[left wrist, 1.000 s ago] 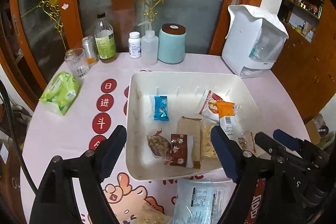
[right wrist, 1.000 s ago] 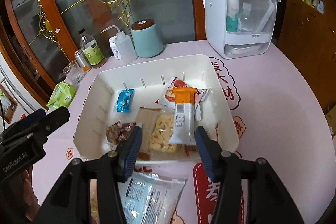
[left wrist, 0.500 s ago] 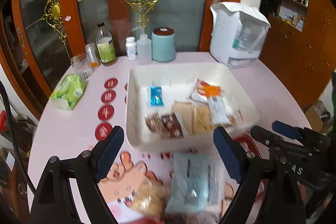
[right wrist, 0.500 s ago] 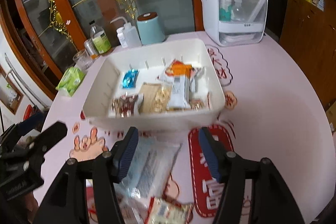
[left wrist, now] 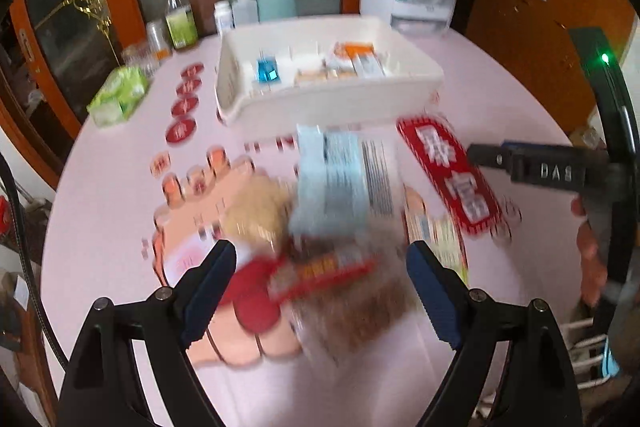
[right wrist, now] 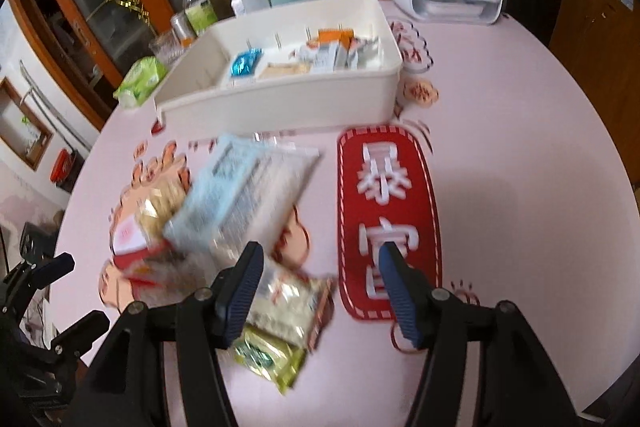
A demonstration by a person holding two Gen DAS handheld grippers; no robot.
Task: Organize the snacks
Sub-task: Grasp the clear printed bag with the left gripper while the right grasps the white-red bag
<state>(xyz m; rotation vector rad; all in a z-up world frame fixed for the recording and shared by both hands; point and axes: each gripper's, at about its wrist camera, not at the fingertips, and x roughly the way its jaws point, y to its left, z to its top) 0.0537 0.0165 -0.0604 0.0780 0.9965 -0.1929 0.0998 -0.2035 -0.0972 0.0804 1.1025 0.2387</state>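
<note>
Both of your claws have pulled back from the white tray (right wrist: pixel 280 103) toward the near edge of the worktop (right wrist: pixel 520 147), so the loose packets now lie under them. That tray sits toward the far edge, several snacks inside. In front of it a pale blue packet (right wrist: pixel 240 195) overlaps a blurred heap of smaller ones. Your left claw (left wrist: pixel 316 291) hangs released above a red packet (left wrist: pixel 320 275). Your right claw (right wrist: pixel 320 291) is also released, empty, beside a cracker packet (right wrist: pixel 288 303).
</note>
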